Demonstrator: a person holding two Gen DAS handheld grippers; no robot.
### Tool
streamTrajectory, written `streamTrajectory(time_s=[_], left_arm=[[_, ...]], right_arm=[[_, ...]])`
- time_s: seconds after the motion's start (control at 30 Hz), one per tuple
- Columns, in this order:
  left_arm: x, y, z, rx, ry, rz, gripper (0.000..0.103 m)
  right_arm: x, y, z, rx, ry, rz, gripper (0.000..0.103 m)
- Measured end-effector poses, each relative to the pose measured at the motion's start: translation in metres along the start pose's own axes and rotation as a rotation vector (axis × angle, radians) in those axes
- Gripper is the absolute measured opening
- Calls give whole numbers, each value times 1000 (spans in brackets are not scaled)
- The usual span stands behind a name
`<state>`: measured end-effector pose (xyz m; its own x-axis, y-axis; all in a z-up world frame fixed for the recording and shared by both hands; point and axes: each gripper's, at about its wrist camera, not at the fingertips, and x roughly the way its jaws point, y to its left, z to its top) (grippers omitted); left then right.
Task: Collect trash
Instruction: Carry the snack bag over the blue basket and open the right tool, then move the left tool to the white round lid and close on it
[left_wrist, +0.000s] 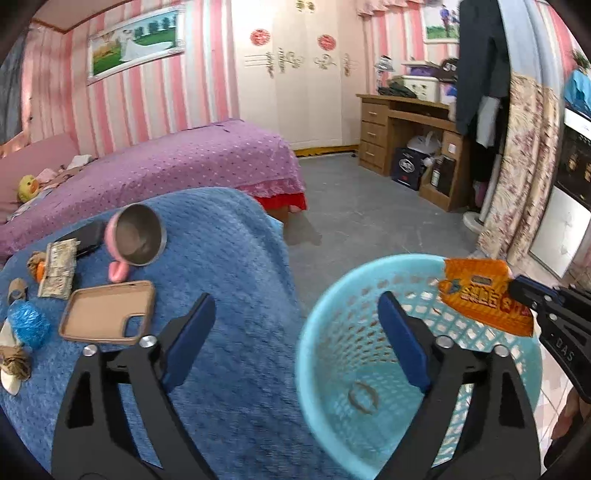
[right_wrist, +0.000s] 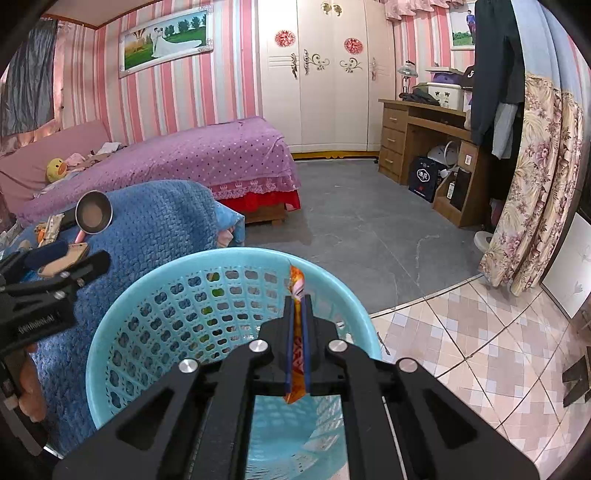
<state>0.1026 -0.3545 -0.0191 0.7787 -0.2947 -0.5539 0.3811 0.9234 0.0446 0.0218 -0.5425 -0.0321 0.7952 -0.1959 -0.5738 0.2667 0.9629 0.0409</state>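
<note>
A light blue plastic basket (left_wrist: 325, 317) (right_wrist: 122, 332) stands on the floor beside a table draped in a blue blanket (left_wrist: 229, 258) (right_wrist: 155, 221). My right gripper (right_wrist: 298, 299) (left_wrist: 517, 286) is shut on an orange snack wrapper (left_wrist: 480, 295) (right_wrist: 297, 284) and holds it over the basket's opening. My left gripper (left_wrist: 295, 310) is open and empty, between the table edge and the basket; it also shows in the right wrist view (right_wrist: 66, 258). A small ring-shaped scrap (left_wrist: 364, 397) lies on the basket's bottom.
On the blanket lie a pink steel cup (left_wrist: 138, 236) on its side, a tan phone case (left_wrist: 107, 312), a beige wrapper (left_wrist: 59, 267), a blue ball of string (left_wrist: 29, 325) and small scraps. A purple bed (left_wrist: 166, 162), a wooden desk (left_wrist: 410, 136) and a floral curtain (left_wrist: 524, 166) ring the grey floor.
</note>
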Motion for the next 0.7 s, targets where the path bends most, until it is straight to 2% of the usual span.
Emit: streamTrajectory(time_s=[0.13,0.27,0.33,0.37,0.4,0.47,0.53,0.6,0.7], left_arm=[[-6,20,1,-26,-6,22,91],[-17,38,1,-33,-23,52,93],[-22,47,1,-36,-29,65,93],[-26,54,2,-38,-30,74,93],[-28,58,1,-39,-31,79,94],[-34,70,1,-42,-36,94,94],[-41,83,0,-52,-42,107,94],[-49,101,-1,-72,-46,120,95],[-60,124,-4,-92,-50,142,96]], right_arm=[[2,10,4,12,-8,8,5],[6,22,6,1,-4,-29,7],[9,28,6,2,9,-42,21],[10,30,6,6,7,-54,43],[9,33,7,7,3,-64,59],[6,38,9,14,-10,-81,62],[3,43,11,30,-19,-87,70],[1,46,13,39,-35,-97,85],[-3,59,19,33,-61,-115,94]])
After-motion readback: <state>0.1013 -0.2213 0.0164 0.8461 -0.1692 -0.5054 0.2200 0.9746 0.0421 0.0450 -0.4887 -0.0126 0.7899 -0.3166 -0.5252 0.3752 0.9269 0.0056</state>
